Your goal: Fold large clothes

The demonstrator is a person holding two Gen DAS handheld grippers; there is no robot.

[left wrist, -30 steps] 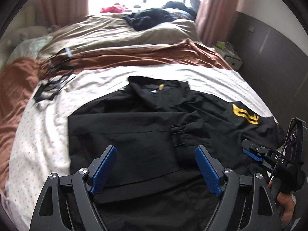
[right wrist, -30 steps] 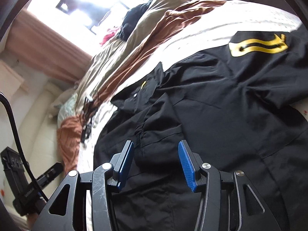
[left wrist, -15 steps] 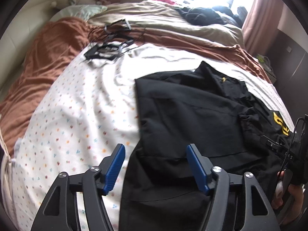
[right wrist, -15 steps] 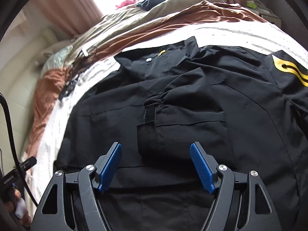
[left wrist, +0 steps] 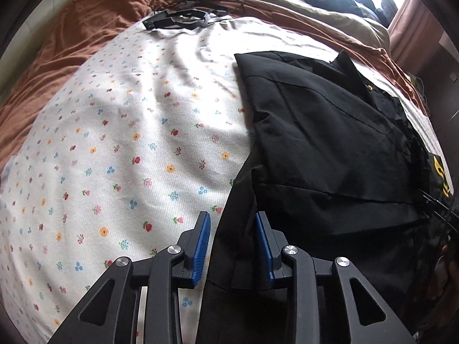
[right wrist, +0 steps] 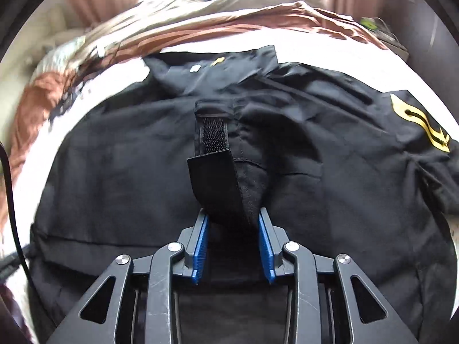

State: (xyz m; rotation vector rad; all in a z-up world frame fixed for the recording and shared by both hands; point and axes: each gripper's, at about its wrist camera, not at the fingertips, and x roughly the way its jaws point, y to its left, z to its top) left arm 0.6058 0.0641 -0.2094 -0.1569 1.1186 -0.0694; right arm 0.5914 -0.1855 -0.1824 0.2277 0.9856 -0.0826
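Black jacket (left wrist: pixel 330 143) lies on the bed (left wrist: pixel 129 143); both grippers are closing: left gripper (left wrist: pixel 233 239) on its hem edge, right gripper (right wrist: pixel 231 236) on the cuff (right wrist: pixel 221 183). Better to grip all layers before lifting.

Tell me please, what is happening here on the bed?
A person is folding a black jacket spread on the flowered sheet of a bed, with a claw tool in each hand. The left claw is closing around the jacket's left edge, near the hem. The right claw is closing around the cuff of a sleeve already folded across the front. Cloth lies between the jaws of both, but no fold is lifted yet.
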